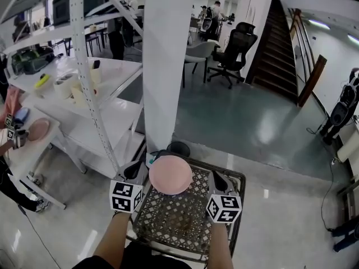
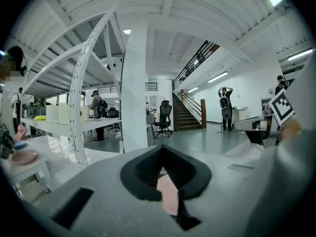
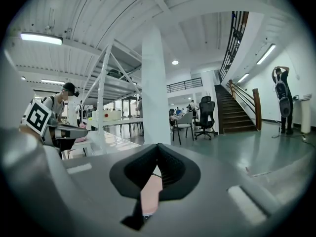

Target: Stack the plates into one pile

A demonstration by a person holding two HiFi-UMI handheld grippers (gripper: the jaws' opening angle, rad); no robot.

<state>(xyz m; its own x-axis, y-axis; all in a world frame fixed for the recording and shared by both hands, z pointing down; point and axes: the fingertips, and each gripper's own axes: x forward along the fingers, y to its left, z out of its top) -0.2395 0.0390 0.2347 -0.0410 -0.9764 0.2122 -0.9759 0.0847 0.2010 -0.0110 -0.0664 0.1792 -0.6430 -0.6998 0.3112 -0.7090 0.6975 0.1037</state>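
A pink plate (image 1: 170, 174) sits over the far edge of a wire mesh stand (image 1: 185, 217), right between my two grippers. My left gripper (image 1: 136, 171) is just left of the plate with its jaws shut. My right gripper (image 1: 216, 180) is just right of it, also shut. In the left gripper view a strip of the pink plate (image 2: 169, 196) shows low through the slit of the closed jaws. The right gripper view shows the pink plate (image 3: 149, 195) the same way. Whether either jaw touches the rim I cannot tell. A second pink plate (image 1: 38, 129) lies on a white table at the far left.
A white column (image 1: 168, 66) rises straight ahead behind the stand, with a dark round object (image 1: 179, 148) at its foot. White perforated shelving (image 1: 84, 77) stands to the left, holding tape rolls. Another person's hand with a marker cube (image 1: 10, 126) is at the left table. Office chairs (image 1: 233, 52) stand further back.
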